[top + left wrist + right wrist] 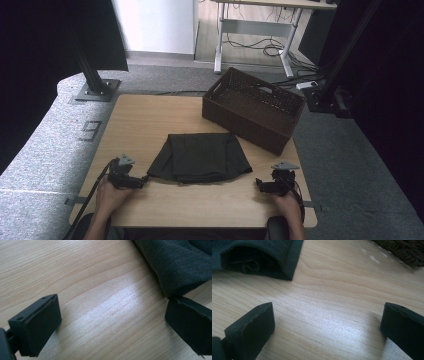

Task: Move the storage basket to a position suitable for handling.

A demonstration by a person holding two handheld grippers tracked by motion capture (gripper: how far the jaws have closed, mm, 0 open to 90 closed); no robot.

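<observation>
A folded dark grey cloth garment (200, 157) lies flat near the middle of a light wooden table (145, 125), a little toward the near edge. Behind it, at the table's far right corner, sits a dark brown woven rectangular basket (254, 107), set at an angle and just clear of the cloth. A person's hands come in over the near edge, each holding a black two-jaw gripper low over the wood. The left gripper (141, 181) rests at the garment's near left corner, its jaws spread wide, one jaw touching the cloth's folded edge. The right gripper (258, 183) sits near the garment's near right corner, close to it but apart, its jaws also spread wide over bare wood.
</observation>
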